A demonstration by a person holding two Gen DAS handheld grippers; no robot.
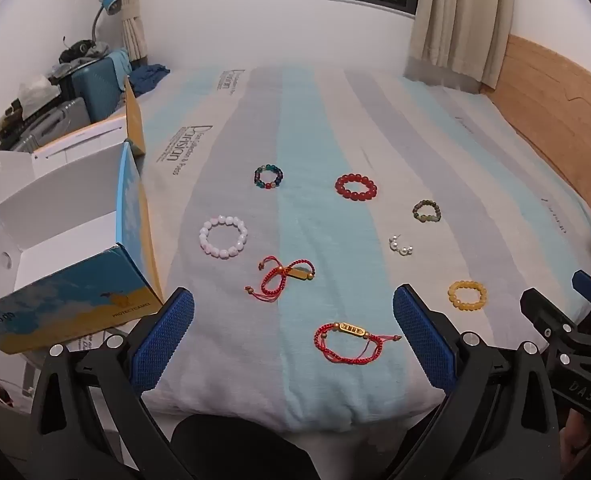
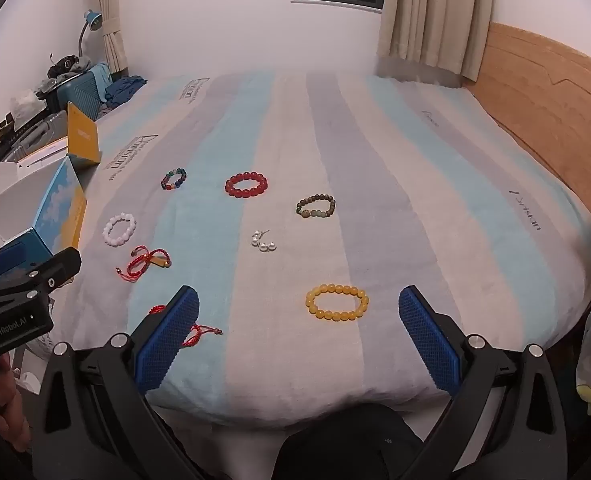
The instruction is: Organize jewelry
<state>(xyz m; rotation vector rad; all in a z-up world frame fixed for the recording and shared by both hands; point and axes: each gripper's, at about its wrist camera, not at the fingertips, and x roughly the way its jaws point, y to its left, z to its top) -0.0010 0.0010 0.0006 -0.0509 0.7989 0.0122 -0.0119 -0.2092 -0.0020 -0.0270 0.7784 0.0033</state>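
Note:
Several bracelets lie on the striped bedsheet (image 1: 315, 128). A red cord bracelet with a gold plate (image 1: 349, 342) lies just ahead of my open, empty left gripper (image 1: 293, 300). A yellow bead bracelet (image 2: 337, 302) lies between the fingers of my open, empty right gripper (image 2: 299, 296), a little ahead. Farther off are a second red cord bracelet (image 1: 281, 280), a white bead bracelet (image 1: 223, 237), a multicolour bead bracelet (image 1: 268, 176), a red bead bracelet (image 1: 355, 186), an olive bead bracelet (image 1: 427, 211) and pearl earrings (image 1: 400, 245).
An open blue and yellow cardboard box (image 1: 71, 240) with a white inside stands at the bed's left edge. Suitcases and clutter (image 1: 55, 100) lie behind it. A wooden headboard (image 1: 555, 96) runs along the right. The right gripper shows in the left wrist view (image 1: 567, 328).

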